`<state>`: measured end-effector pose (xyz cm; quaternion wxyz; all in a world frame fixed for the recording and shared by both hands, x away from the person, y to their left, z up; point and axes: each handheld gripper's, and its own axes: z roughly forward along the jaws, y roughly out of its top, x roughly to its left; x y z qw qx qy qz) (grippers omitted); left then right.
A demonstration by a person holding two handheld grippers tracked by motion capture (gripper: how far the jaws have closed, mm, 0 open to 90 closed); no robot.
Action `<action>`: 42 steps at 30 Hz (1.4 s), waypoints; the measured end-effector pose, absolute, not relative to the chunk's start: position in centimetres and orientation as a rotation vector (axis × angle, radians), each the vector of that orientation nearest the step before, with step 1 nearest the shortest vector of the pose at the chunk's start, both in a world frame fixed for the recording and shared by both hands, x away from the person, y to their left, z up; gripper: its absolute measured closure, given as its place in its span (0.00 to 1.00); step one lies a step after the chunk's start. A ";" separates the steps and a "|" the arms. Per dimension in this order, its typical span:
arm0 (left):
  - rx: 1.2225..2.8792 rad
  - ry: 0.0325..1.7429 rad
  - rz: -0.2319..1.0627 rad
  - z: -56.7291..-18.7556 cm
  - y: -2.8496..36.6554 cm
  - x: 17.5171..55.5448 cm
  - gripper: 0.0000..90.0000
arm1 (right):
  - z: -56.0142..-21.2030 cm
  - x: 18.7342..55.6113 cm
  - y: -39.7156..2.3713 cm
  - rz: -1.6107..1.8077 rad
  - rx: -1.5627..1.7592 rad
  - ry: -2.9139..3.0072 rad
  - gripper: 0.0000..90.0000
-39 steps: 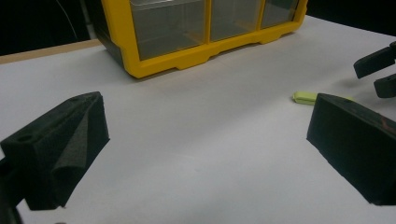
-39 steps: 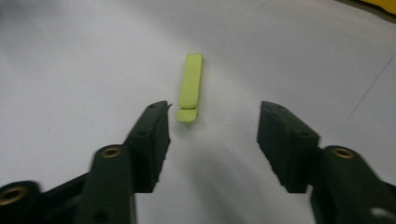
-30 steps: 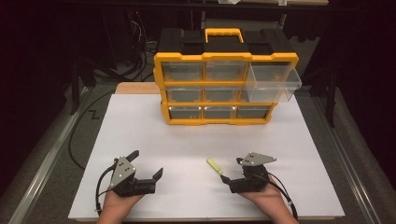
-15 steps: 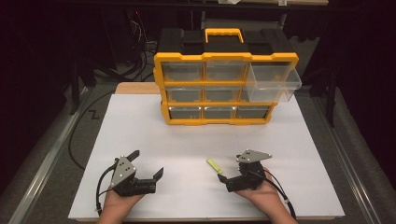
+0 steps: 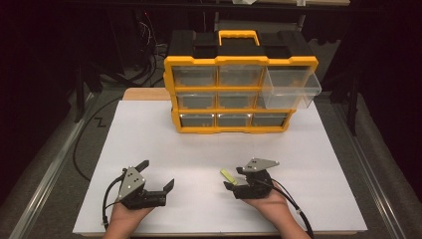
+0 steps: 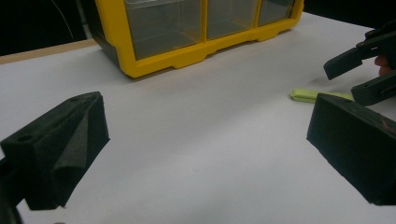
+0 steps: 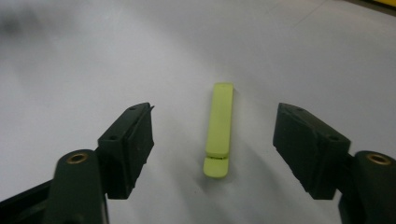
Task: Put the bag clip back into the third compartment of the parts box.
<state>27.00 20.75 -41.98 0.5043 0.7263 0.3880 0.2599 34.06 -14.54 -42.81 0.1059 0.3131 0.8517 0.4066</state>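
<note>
Left gripper (image 5: pixel 158 175): lying low over the white board (image 5: pixel 199 144) at the near left, held in the person's left hand (image 5: pixel 124 219); its jaws are gaping wide with nothing between them.
Right gripper (image 5: pixel 233 177): sitting at the near right in the person's right hand (image 5: pixel 271 208), a grey three-cornered plate on top and a cable trailing off toward the near edge; its jaws are standing wide apart.
Yellow-green clip (image 7: pixel 219 128): lying flat on the board, lengthwise between the right gripper's two jaws in the right gripper view, touching neither; in the high view it is resting just beyond the jaw tips (image 5: pixel 228 175), and in the left gripper view it is showing at the right (image 6: pixel 308 95).
Organizer (image 5: pixel 239 94): a yellow and black drawer cabinet with a carry handle, standing at the far side of the board, well apart from both grippers.
Clear drawer (image 5: pixel 291 88): sticking out of the organizer's top right slot, pulled forward; its contents cannot be made out.
Other drawers: sitting flush in their slots.
</note>
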 end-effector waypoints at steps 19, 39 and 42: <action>1.751 0.949 0.628 -42.1 20.9 27.1 0.00 | -43.7 35.2 -12.4 1.075 0.890 2.517 0.81; 1.756 0.950 0.632 -42.1 20.6 26.9 0.00 | -42.2 33.8 -13.3 1.151 0.781 2.587 0.88; 1.758 0.944 0.633 -42.1 20.6 26.8 0.00 | -41.7 33.7 -13.9 1.176 0.781 2.599 0.88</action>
